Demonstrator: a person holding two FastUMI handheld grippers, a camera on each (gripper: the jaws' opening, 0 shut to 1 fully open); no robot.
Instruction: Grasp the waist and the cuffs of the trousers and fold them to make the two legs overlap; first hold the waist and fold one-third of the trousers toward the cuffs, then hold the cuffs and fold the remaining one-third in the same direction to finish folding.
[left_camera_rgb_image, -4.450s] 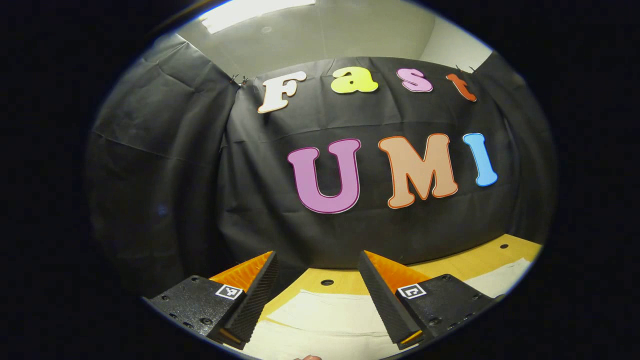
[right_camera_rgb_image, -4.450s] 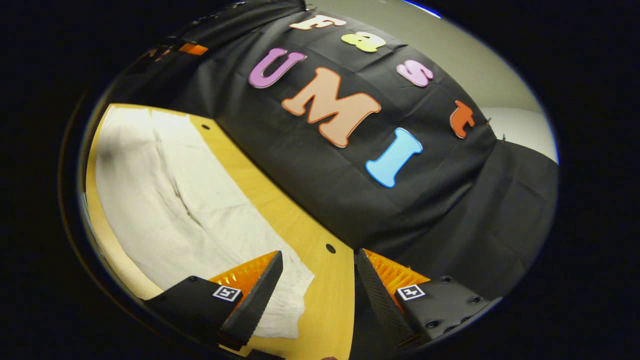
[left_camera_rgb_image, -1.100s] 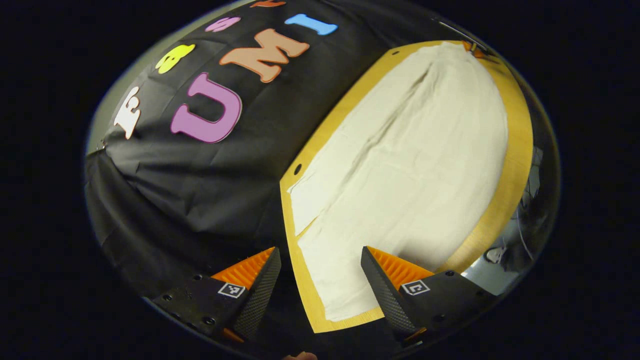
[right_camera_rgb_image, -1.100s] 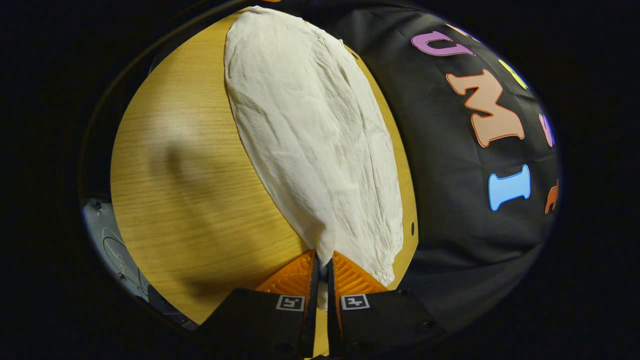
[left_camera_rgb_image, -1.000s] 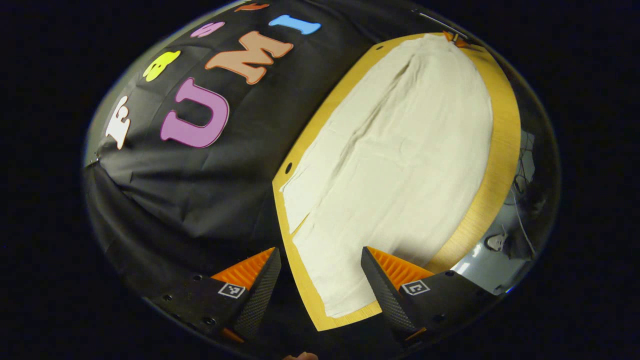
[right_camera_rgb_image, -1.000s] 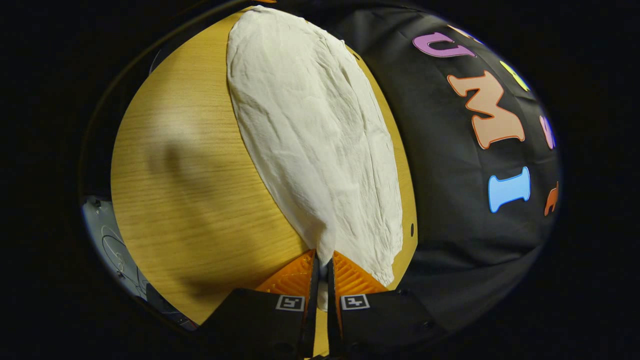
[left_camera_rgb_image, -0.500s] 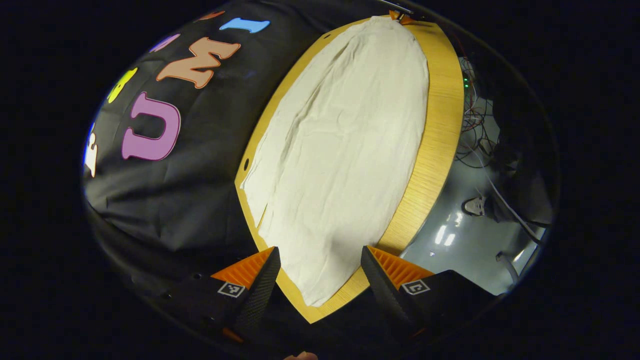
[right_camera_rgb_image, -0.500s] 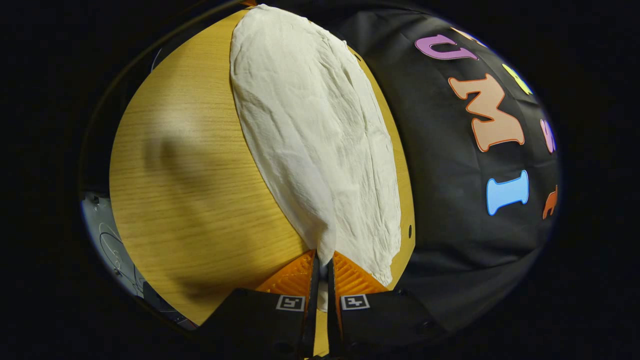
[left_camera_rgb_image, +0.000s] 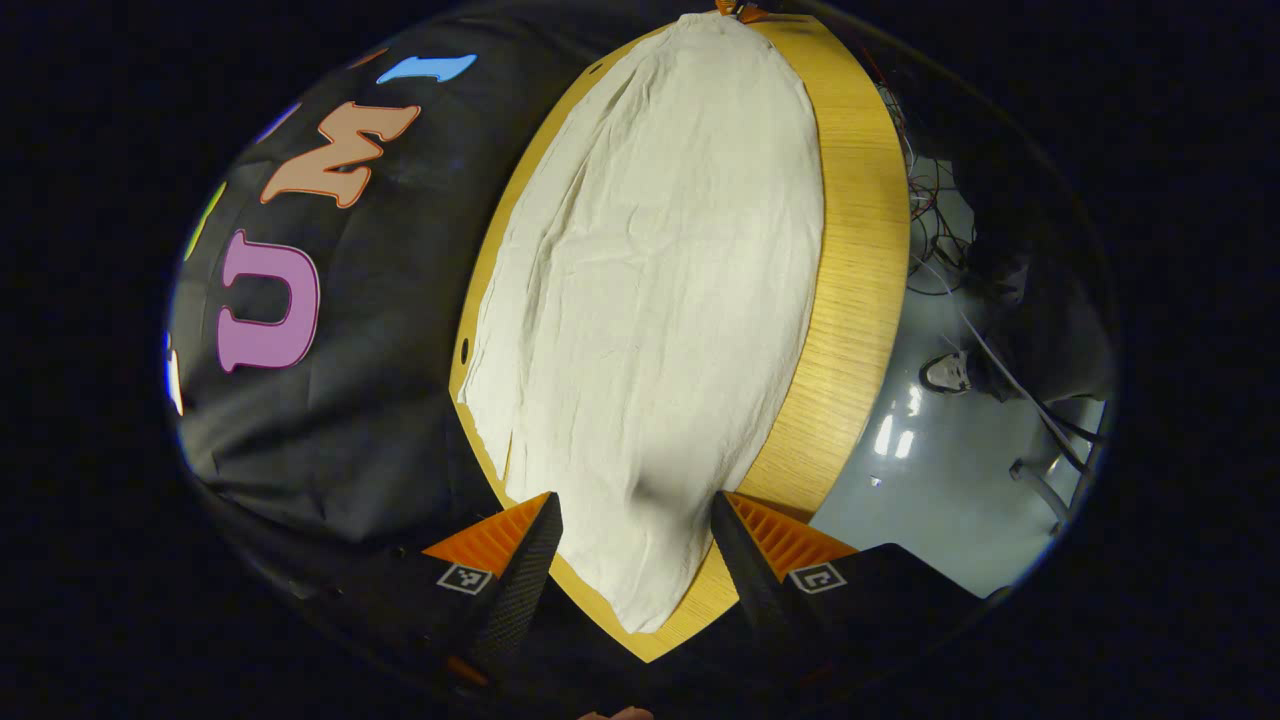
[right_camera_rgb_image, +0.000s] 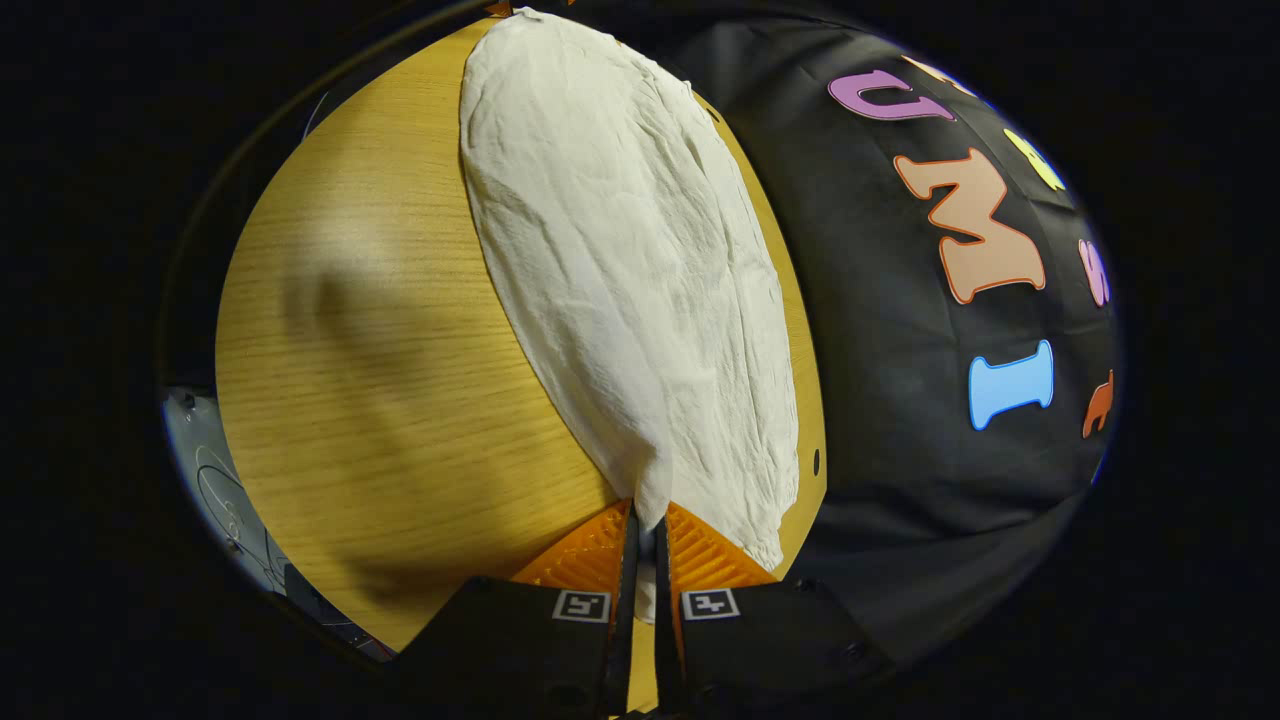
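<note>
Cream trousers (left_camera_rgb_image: 650, 300) lie flat and lengthwise on the wooden table (left_camera_rgb_image: 860, 260). In the left gripper view my left gripper (left_camera_rgb_image: 632, 505) is open, one finger on each side of the trousers' near end, close above the table's corner. Neither finger presses on the cloth. In the right gripper view the trousers (right_camera_rgb_image: 640, 260) stretch away from me across the table (right_camera_rgb_image: 380, 350). My right gripper (right_camera_rgb_image: 645, 515) is shut on the near corner of their end, and the cloth rises slightly into the jaws.
The black cloth wall (left_camera_rgb_image: 350, 350) runs close along one long edge of the table. Small holes (right_camera_rgb_image: 816, 462) mark the tabletop near that edge. Beyond the other edge lies grey floor with cables (left_camera_rgb_image: 930, 200) and a shoe (left_camera_rgb_image: 945, 372).
My left gripper has swung round and come down over the table's end, so the trousers' end now lies between its open fingers. The right gripper has stayed shut on the cloth, almost still.
</note>
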